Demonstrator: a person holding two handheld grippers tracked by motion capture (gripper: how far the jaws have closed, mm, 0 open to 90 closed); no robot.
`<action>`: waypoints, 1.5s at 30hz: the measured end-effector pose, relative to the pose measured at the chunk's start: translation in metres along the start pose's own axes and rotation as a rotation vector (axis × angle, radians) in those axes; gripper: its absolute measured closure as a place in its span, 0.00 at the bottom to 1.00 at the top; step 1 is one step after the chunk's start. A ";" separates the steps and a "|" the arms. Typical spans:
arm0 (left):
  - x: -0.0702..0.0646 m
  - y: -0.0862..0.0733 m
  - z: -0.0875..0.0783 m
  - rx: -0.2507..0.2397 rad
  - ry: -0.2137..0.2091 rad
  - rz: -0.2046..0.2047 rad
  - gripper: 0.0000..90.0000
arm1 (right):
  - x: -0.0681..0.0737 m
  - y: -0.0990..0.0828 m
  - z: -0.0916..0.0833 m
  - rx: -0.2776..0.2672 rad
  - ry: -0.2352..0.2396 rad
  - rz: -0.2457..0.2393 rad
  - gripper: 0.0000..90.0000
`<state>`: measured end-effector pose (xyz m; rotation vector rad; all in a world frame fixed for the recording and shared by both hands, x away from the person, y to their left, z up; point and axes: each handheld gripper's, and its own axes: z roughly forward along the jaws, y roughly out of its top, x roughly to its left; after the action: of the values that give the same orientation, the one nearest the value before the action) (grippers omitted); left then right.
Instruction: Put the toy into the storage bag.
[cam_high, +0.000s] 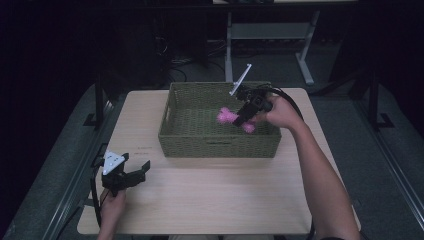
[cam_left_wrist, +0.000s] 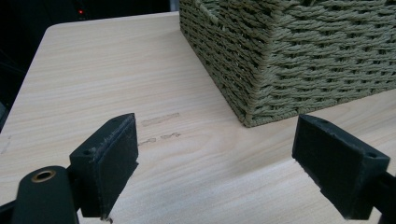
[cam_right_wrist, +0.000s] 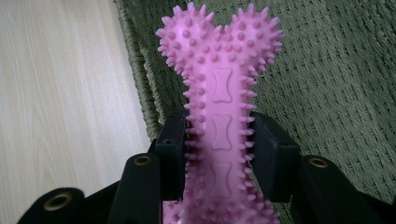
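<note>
A pink spiky bone-shaped toy (cam_high: 227, 116) hangs over the inside of the green woven basket (cam_high: 218, 145), held by my right gripper (cam_high: 243, 119), which is shut on its shaft. In the right gripper view the toy (cam_right_wrist: 219, 84) stands between the two black jaws, its knobbed end over the basket's floor (cam_right_wrist: 336, 74). My left gripper (cam_high: 142, 171) rests low over the table near the front left corner, open with nothing between its fingers. In the left gripper view the gripper (cam_left_wrist: 217, 158) faces the basket's near corner (cam_left_wrist: 261, 79).
The light wooden table (cam_high: 210, 200) has free room in front of the basket and to its left. Its edges drop to a dark floor. A desk frame (cam_high: 270, 35) stands behind the table.
</note>
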<state>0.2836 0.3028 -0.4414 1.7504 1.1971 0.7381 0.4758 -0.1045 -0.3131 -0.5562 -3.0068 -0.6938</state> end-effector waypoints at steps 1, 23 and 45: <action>0.000 0.000 0.000 0.000 0.000 0.000 0.15 | -0.001 0.000 0.000 -0.004 0.002 0.003 0.65; 0.000 0.000 0.001 -0.005 0.003 -0.001 0.15 | -0.020 -0.003 0.023 0.016 0.024 0.045 0.64; 0.001 0.000 0.000 0.001 0.004 0.002 0.15 | -0.027 -0.011 0.047 0.044 0.060 0.078 0.64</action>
<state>0.2842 0.3033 -0.4413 1.7519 1.1992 0.7428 0.5007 -0.1033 -0.3625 -0.6353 -2.9191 -0.6272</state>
